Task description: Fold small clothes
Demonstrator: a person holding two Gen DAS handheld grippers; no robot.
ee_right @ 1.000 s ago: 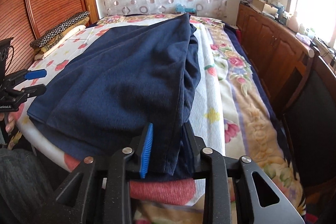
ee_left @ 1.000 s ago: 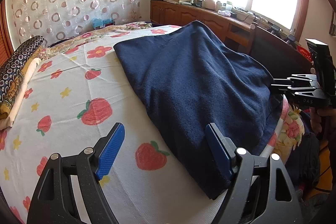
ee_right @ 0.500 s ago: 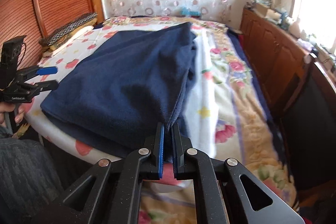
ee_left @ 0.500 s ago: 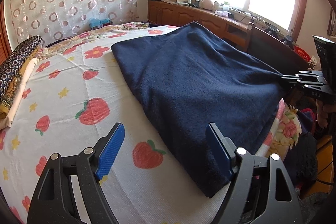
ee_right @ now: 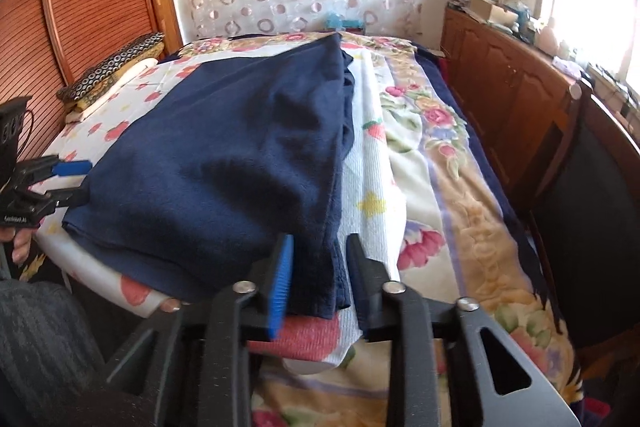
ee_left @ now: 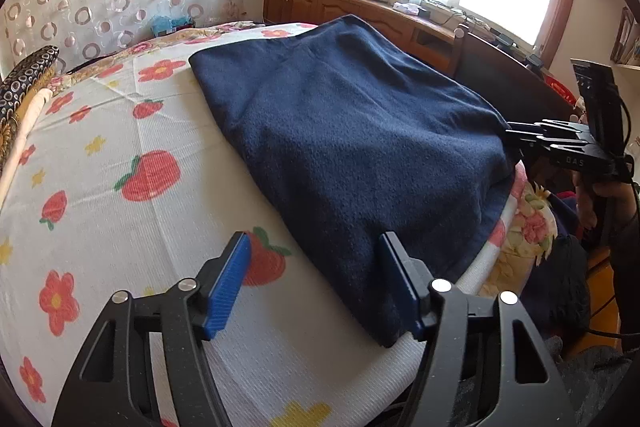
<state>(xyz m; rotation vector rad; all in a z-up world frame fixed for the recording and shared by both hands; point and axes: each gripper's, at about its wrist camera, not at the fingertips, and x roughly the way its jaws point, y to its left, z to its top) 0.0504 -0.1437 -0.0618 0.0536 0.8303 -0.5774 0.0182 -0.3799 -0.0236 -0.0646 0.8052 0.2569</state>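
Releasing: right gripper point(ee_right: 320, 279) had its jaws pinched shut on the near right edge of the navy garment point(ee_right: 240, 155) half a second ago; now they are opening, and the edge hangs loose between the pads without being pressed.
Closing in: left gripper point(ee_left: 316, 283) has narrowed from its wider stance and its jaws are closing, though they are still well apart. The garment's near left corner lies just inside its right-hand pad; the other pad is over bare sheet. Nothing is held.
Meaning for the task: the right side looks set down and the left corner looks next for a pinch, so a fold seems about to start, not finished.
Garment position: spread flat ahead of both grippers, running away from them across the bed, its near hem at the mattress edge.
Garment material: thick, matte, fleece-like knit; soft rounded ripples, doubled layers along the right edge.
Surface under it: strawberry-print sheet point(ee_left: 120, 195), ribbed weave, faint crease lines.
Beyond the right gripper: floral blanket point(ee_right: 460, 227), plush and embossed.
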